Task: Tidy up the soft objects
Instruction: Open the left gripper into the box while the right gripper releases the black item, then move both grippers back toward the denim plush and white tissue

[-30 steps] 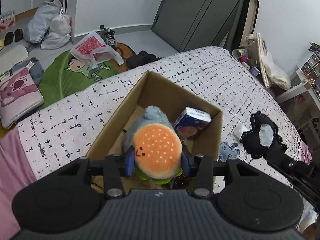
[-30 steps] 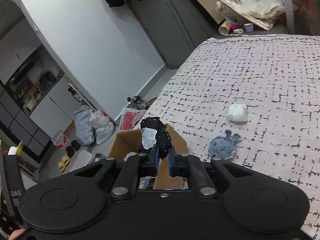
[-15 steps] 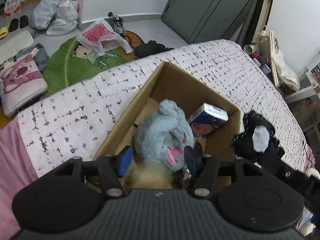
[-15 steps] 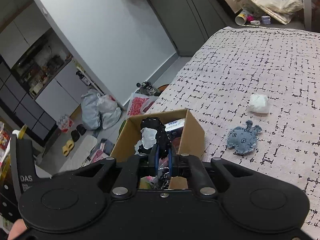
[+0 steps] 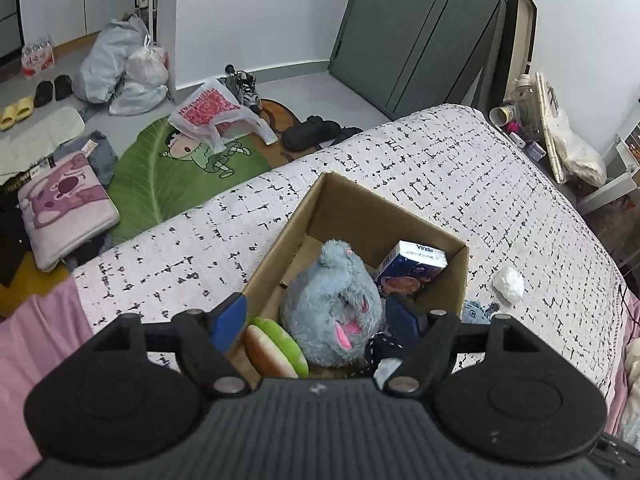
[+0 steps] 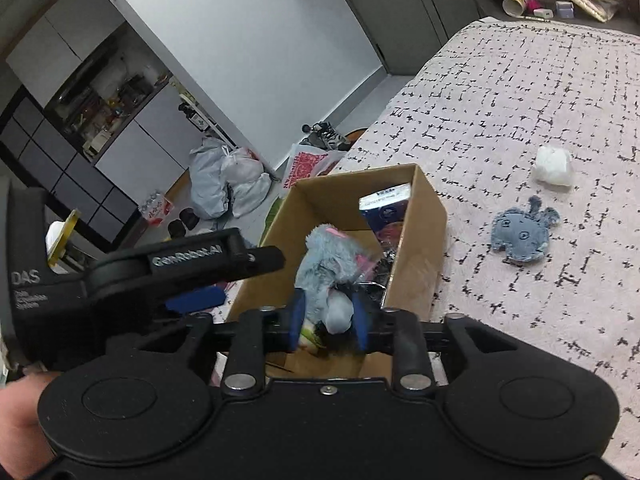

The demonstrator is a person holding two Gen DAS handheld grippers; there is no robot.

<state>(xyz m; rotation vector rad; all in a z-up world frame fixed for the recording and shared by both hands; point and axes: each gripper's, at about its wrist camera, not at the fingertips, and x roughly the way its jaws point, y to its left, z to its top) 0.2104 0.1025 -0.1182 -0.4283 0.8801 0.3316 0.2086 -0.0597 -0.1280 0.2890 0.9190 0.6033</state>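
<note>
A cardboard box (image 5: 352,204) (image 6: 424,216) stands on the patterned bedspread. In it lie a blue-grey plush mouse (image 5: 332,300) (image 6: 332,256), a burger plush (image 5: 276,346), a black and white plush (image 5: 380,354) (image 6: 338,312) and a Vinda tissue pack (image 5: 412,266). My left gripper (image 5: 316,320) is open and empty over the box, above the burger and mouse. My right gripper (image 6: 327,322) is open over the box, its jaws either side of the black and white plush. A flat blue-grey plush (image 6: 520,236) and a white wad (image 6: 554,166) lie on the bed right of the box.
The bedspread (image 5: 440,160) runs far and right of the box. A pink blanket (image 5: 32,340) lies at the left edge. The floor beyond holds bags (image 5: 128,68), a green leaf mat (image 5: 172,172), shoes and a cushion. The left gripper's body (image 6: 180,264) is close to my right gripper.
My left gripper has opened and the burger plush has dropped into the box beside the mouse. My right gripper has moved over the box and opened; the black and white plush is down inside.
</note>
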